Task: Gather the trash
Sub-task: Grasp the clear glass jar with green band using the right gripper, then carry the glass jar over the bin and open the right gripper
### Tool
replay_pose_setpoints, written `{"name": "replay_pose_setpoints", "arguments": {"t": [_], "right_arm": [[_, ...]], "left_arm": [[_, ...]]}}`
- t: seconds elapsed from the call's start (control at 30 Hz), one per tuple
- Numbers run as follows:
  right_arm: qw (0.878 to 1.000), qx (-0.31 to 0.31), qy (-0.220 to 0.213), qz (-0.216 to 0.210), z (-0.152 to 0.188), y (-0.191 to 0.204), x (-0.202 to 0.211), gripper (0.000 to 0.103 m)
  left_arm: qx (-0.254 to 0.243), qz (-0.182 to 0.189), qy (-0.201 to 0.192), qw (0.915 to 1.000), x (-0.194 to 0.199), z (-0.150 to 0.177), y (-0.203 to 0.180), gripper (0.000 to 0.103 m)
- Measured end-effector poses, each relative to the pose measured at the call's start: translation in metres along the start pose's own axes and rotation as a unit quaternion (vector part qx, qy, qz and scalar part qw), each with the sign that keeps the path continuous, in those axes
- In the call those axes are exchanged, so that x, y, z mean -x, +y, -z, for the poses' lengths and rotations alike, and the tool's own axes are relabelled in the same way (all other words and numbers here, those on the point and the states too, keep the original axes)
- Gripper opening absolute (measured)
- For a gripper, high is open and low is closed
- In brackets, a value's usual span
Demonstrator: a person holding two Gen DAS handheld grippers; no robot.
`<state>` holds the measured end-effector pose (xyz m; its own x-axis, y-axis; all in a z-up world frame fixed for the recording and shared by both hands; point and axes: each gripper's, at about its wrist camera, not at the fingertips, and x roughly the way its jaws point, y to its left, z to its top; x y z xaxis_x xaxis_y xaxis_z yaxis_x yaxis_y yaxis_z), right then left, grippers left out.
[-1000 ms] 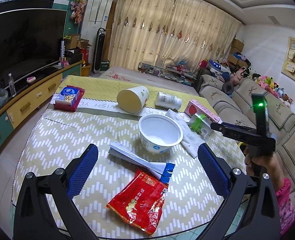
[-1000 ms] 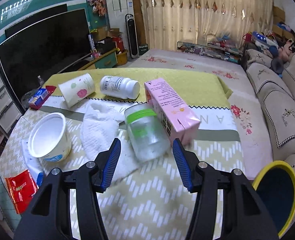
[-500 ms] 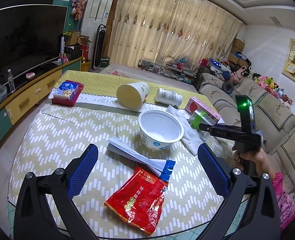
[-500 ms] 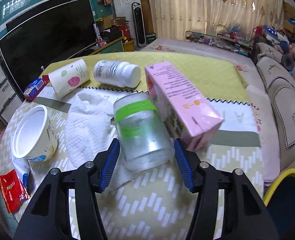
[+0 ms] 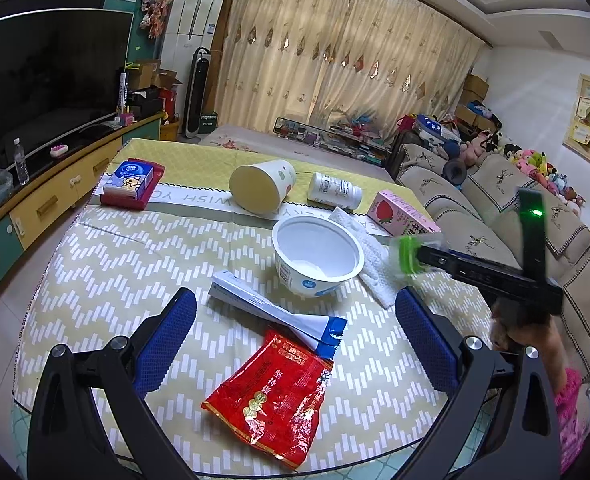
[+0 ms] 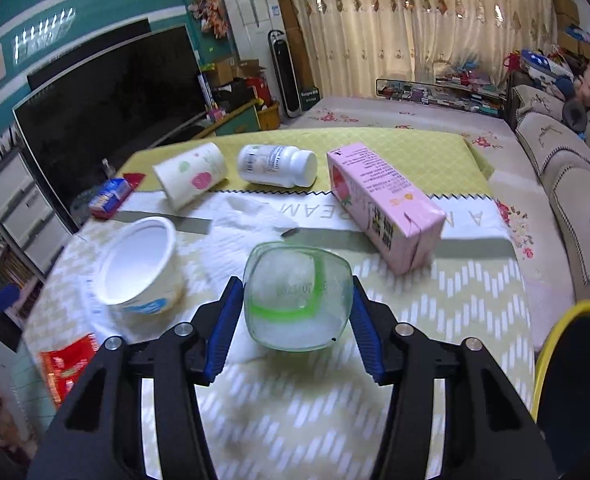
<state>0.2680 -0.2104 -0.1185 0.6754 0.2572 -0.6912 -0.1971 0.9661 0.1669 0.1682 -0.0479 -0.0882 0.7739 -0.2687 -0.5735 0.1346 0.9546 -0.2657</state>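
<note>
The right gripper is closing, its 2 blue pads pressing the clear plastic jar with a green band, lifted above the white paper towel. The left gripper hangs spread over the red foil snack bag.

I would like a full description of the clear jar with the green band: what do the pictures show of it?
The clear jar looks like thin see-through plastic with a bright green band round it. It sits between the blue pads of the right gripper, whose jaws are closing on it, with its base toward the camera. In the left wrist view it appears lifted off the table, above the white paper towel.
</note>
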Motion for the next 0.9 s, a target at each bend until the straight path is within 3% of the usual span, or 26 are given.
{"name": "replay_pose_setpoints", "arguments": {"t": [0.43, 0.63, 0.77, 0.9], "right_arm": [[0.995, -0.097, -0.025, 0.000, 0.058, -0.023, 0.068, 0.049], [0.991, -0.127, -0.042, 0.007, 0.065, -0.046, 0.092, 0.049], [0.986, -0.149, -0.070, 0.041, 0.066, -0.074, 0.116, 0.049], [0.973, -0.181, -0.091, 0.111, 0.069, -0.116, 0.136, 0.049]], "left_arm": [[-0.011, 0.010, 0.003, 0.9999, 0.003, 0.007, -0.014, 0.098], [-0.018, 0.011, 0.007, 0.9998, 0.002, 0.008, -0.021, 0.098], [-0.018, 0.011, 0.011, 0.9997, 0.000, 0.009, -0.024, 0.098], [-0.019, 0.009, 0.016, 0.9996, -0.004, 0.009, -0.025, 0.098]]}}
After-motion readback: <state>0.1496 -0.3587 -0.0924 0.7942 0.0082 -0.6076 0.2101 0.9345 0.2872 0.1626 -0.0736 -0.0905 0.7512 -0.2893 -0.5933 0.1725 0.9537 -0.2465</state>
